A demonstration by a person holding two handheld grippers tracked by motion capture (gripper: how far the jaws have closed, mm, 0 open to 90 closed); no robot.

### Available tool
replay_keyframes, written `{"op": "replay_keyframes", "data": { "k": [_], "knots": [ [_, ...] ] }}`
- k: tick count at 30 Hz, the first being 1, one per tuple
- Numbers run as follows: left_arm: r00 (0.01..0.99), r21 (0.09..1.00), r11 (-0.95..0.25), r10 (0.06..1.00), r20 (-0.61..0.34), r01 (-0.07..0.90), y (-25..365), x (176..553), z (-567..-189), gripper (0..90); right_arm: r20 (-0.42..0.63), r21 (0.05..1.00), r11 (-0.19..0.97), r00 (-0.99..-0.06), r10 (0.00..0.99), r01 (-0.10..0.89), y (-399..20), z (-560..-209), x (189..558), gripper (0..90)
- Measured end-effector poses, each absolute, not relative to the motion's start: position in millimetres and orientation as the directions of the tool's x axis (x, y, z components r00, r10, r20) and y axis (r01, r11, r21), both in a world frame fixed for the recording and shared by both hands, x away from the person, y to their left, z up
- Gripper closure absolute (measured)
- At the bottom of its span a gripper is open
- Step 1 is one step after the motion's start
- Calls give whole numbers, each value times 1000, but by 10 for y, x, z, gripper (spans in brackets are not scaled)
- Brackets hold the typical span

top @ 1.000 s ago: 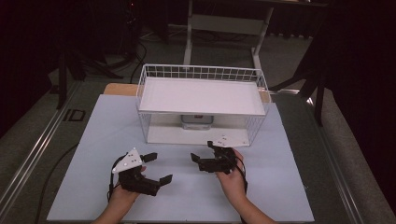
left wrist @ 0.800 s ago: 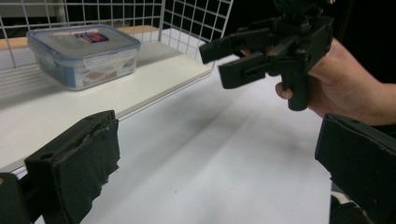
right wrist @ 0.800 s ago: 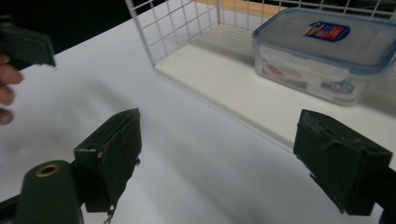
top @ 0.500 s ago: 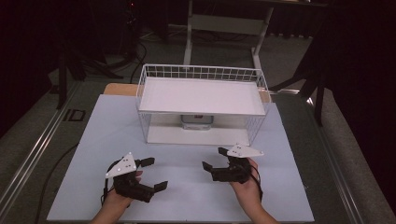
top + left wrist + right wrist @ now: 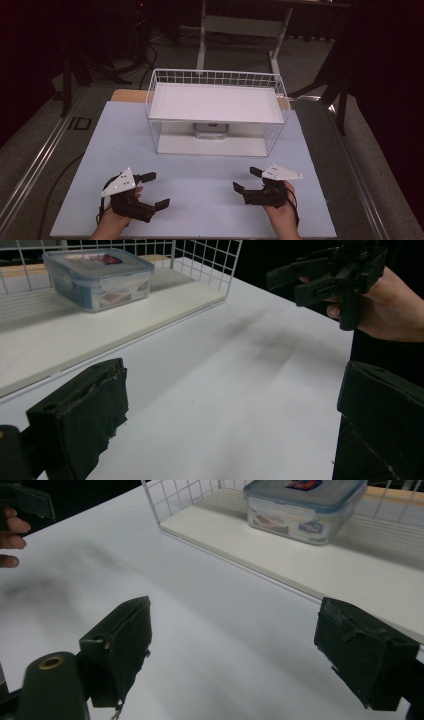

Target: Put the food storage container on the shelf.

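1. Left gripper (image 5: 152, 191): held low over the near left of the white table (image 5: 200, 200), jaws spread wide, nothing between them. Since a second ago it has drawn back toward the person and slightly outward.
2. Right gripper (image 5: 246, 180): held over the near right of the table, jaws likewise spread wide and empty. A second ago it sat closer to the centre and nearer the rack; it now stands farther right and nearer the table's front edge.
3. Change noted: both grippers have parted from each other and retreated from the wire rack (image 5: 215, 80). Judgement: this reads as a start or reset stance, with no grasp begun; the reach to the container lies wholly ahead.
4. Plastic container (image 5: 97, 276): clear box with a blue-edged clip lid, closed, resting upright on the lower shelf (image 5: 210, 146) of the wire rack, under the white upper shelf (image 5: 215, 102), toward the back and about mid-width.
5. Relation to fingers: the container is well apart from both pairs of jaws, ahead of them and between their lines of approach. In the right gripper view the container (image 5: 305, 507) lies up and ahead of the jaws; bare tabletop separates them. No contact anywhere.
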State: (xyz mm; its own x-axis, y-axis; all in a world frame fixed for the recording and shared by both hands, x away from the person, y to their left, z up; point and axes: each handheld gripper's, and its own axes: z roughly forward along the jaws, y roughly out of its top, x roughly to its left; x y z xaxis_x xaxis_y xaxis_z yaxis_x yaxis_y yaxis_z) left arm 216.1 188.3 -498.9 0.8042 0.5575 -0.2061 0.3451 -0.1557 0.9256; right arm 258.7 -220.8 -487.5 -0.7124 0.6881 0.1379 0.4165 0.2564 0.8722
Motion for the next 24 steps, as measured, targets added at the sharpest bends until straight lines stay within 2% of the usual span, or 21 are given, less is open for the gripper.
{"op": "replay_keyframes", "data": {
  "k": [7, 14, 24],
  "knots": [
    [801, 927, -155, 564, -200, 341, 1958, 2098, -5007, 9, 139, 882, 245, -719, 681, 403, -2316, -4893, 2522, 153],
    [794, 930, -145, 574, -199, 338, 2002, 2088, -5095, 9, 93, 886, 285, -743, 663, 366, -2401, -4974, 2519, 153],
    [788, 932, -154, 589, -181, 329, 2048, 2108, -5137, 9, 117, 875, 280, -732, 671, 396, -2469, -5048, 2622, 152]
  ]
}}
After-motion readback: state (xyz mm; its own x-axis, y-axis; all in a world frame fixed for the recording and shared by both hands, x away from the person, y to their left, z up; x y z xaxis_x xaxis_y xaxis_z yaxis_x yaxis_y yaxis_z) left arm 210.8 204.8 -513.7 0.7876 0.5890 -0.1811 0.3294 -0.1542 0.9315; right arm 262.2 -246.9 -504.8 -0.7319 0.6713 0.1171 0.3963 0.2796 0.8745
